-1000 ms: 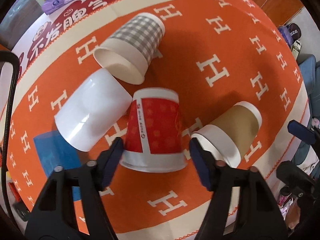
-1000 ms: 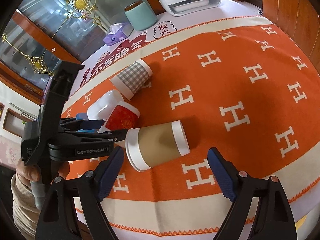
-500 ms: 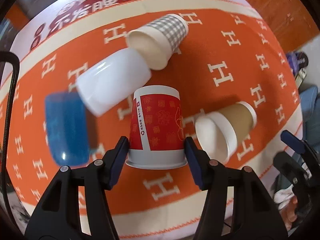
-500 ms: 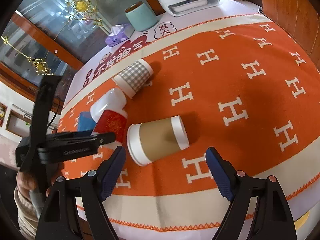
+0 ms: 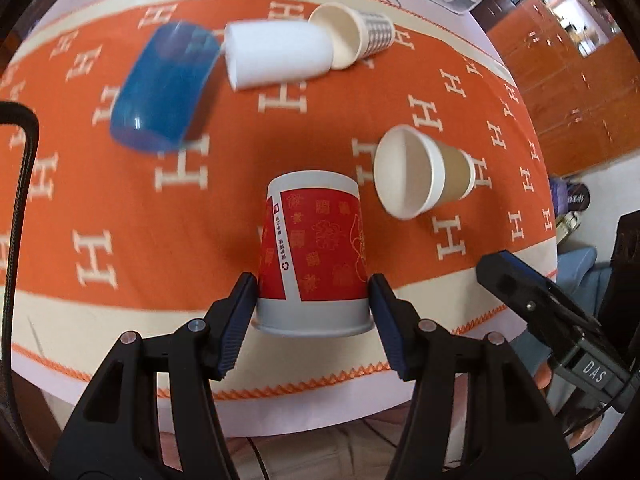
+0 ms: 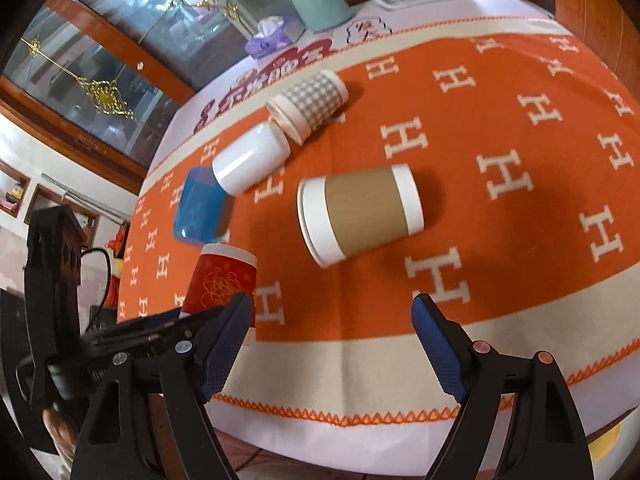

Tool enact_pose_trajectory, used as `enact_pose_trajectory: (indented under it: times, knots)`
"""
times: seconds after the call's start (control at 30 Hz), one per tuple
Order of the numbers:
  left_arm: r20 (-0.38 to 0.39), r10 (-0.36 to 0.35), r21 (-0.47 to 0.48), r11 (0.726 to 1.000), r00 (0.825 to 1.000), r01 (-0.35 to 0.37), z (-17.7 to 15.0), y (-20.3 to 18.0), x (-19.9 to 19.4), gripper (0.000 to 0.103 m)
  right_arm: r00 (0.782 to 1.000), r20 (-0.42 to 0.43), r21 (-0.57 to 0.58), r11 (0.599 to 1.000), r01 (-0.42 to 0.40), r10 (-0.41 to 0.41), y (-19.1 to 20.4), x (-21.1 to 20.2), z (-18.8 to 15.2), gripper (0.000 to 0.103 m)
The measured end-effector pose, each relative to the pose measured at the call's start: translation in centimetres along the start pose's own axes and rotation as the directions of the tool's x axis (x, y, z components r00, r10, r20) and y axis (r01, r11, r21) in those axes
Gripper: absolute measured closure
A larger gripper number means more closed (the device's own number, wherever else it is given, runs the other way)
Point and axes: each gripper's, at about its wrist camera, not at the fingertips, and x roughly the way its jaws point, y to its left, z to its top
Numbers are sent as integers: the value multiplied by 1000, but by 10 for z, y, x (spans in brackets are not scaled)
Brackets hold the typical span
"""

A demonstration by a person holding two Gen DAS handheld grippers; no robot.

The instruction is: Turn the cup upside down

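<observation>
The left gripper (image 5: 312, 308) pinches the red cup (image 5: 314, 256) near its rim, one blue pad pressed on each side. The red cup stands mouth down, base up, at the near edge of the orange cloth (image 5: 120, 208), where the orange meets the cream border.

Taking the red cup as the landmark: the brown cup (image 5: 424, 172) lies on its side just behind and to the right, its open mouth turned toward the camera. The blue cup (image 5: 164, 88) lies farther back to the left, blurred. The white cup (image 5: 276, 54) lies behind that, its end touching the mouth of the checked cup (image 5: 356, 34), both on their sides.

The right gripper (image 6: 332, 344) is spread wide and holds nothing; it hangs over the cream border, right of the red cup (image 6: 220, 280) and in front of the brown cup (image 6: 360, 212).
</observation>
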Motion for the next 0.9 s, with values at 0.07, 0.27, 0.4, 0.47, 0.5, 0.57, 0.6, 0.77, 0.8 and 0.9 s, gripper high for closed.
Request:
enact_pose_trajectory:
  times: [0.07, 0.27, 0.4, 0.47, 0.5, 0.57, 0.6, 0.77, 0.8, 0.9]
  knots:
    - [-2, -13, -16, 1000, 1000, 13, -9, 0, 8, 48, 1000, -14, 4, 1000, 2, -2, -1, 4, -5, 19]
    - [10, 13, -12, 1000, 1000, -12, -21, -2, 19, 45, 999, -34, 14, 1000, 13, -13, -8, 12, -13, 19]
    - [-34, 1, -28, 1000, 999, -2, -16, -1, 30, 41, 999, -50, 24, 1000, 17, -16, -13, 17, -15, 19]
    - [-51, -9, -42, 999, 999, 7, -15, 2, 33, 40, 998, -53, 25, 1000, 18, -17, -14, 18, -15, 19]
    - [-55, -15, -47, 999, 998, 13, -15, 3, 34, 37, 998, -53, 26, 999, 18, -17, -14, 18, -15, 19]
    - [-60, -30, -57, 998, 998, 26, -14, 5, 37, 34, 998, -54, 29, 999, 18, -16, -14, 18, -15, 19]
    - [-63, -37, -61, 998, 997, 34, -14, 6, 38, 34, 998, -55, 30, 999, 17, -15, -15, 18, -15, 19]
    - [-56, -44, -44, 998, 997, 42, -15, 7, 29, 34, 998, -57, 35, 999, 12, -10, -15, 18, -16, 19]
    - [-51, -46, -40, 998, 998, 44, -15, 6, 27, 34, 998, -57, 35, 999, 10, -8, -15, 18, -16, 19]
    - [-46, -52, -32, 998, 998, 50, -16, 4, 18, 34, 999, -53, 34, 999, 6, -4, -13, 16, -15, 19]
